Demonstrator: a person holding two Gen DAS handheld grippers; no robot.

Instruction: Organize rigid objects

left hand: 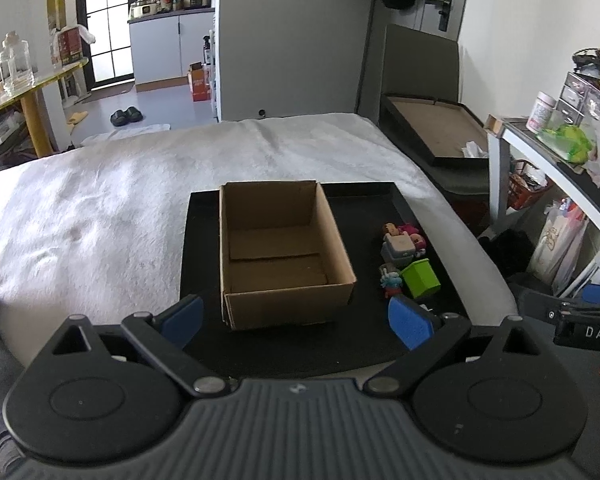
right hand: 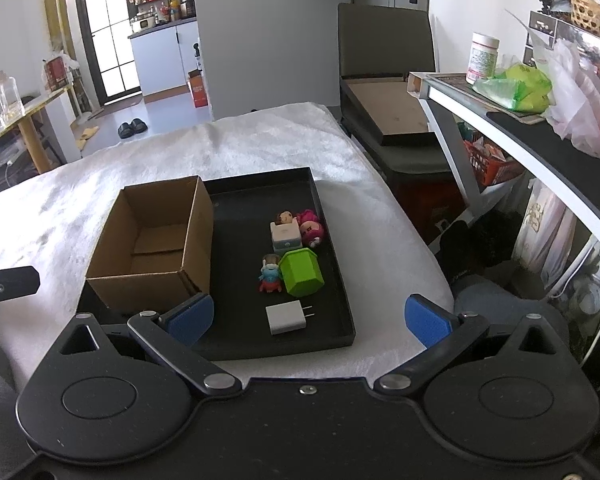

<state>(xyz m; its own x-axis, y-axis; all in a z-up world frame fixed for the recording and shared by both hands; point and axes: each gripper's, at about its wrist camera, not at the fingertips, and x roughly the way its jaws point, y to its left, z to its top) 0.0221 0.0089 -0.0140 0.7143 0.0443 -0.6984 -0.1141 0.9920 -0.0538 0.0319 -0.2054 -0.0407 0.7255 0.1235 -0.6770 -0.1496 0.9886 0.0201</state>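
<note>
A: Where's everything?
B: Empty cardboard box [right hand: 152, 248] on the black tray's [right hand: 340, 280] left half; green block [right hand: 302, 272], small figures [right hand: 271, 276] and white charger [right hand: 286, 317] beside it.
A: Handling?
B: Probably light, stiff, slick; pinch the flat sides; both the left hand-held gripper [left hand: 296, 320] and right hand-held gripper [right hand: 310, 318] are released, empty.

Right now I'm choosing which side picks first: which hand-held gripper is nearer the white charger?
Right. The right hand-held gripper hovers open just short of the white charger; the left hand-held gripper faces the cardboard box, off to its left.
</note>
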